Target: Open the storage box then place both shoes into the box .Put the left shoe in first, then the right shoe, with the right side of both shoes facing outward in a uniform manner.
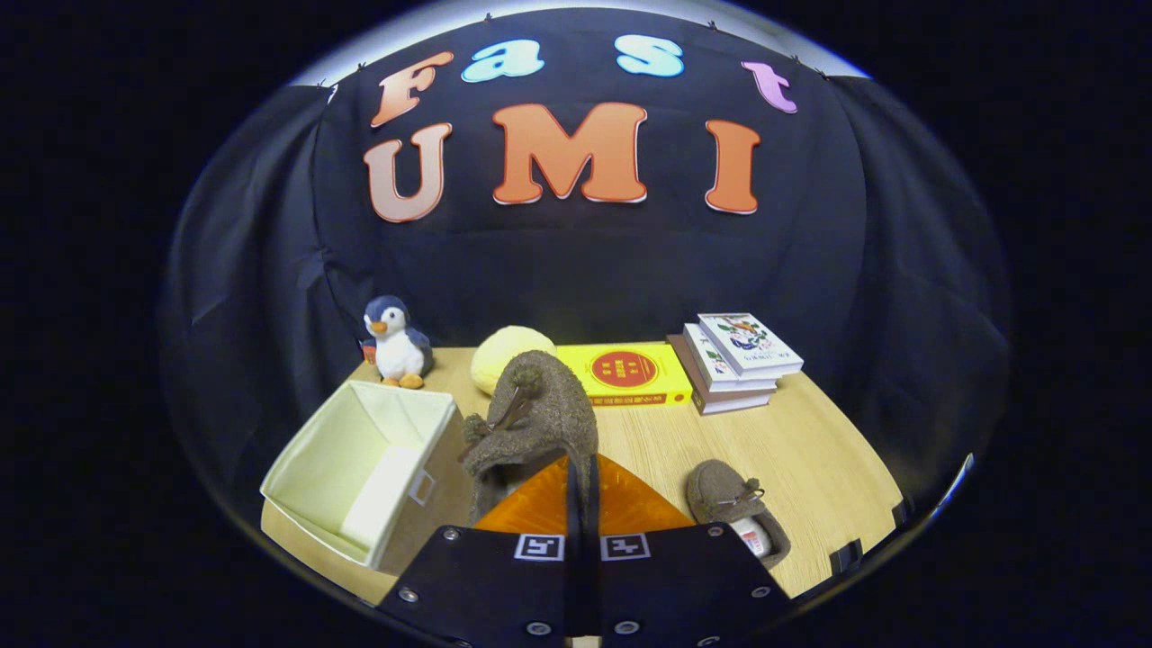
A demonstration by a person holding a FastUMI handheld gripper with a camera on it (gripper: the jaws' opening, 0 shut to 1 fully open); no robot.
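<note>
Between the fingers of the hand-held gripper (581,504) hangs a brown fuzzy slipper (531,423), raised off the wooden surface (810,450) with its toe pointing up; the two fingers stand almost closed together, clenched on its rear edge. Just to the left of the fingers lies the storage box (360,468), a pale fabric box already open, its mouth tilted up and toward the camera. To the right of the fingers, well apart from the box, the second slipper (738,513) lies flat on the surface.

By the task's order this held slipper should be the left one, though I cannot tell which foot it is. To do this step well, carry it leftward over the box's near rim, keep the grip firm until the sole is inside, and turn it so its right side faces the opening.

Room is good between the fingers and the box. The box's raised right wall stands close beside the slipper and could catch the pompoms. Beyond it, a penguin plush (396,342), a yellow cushion (508,353), a yellow book (630,373) and a stack of books (738,360) line the back edge, out of the way.
</note>
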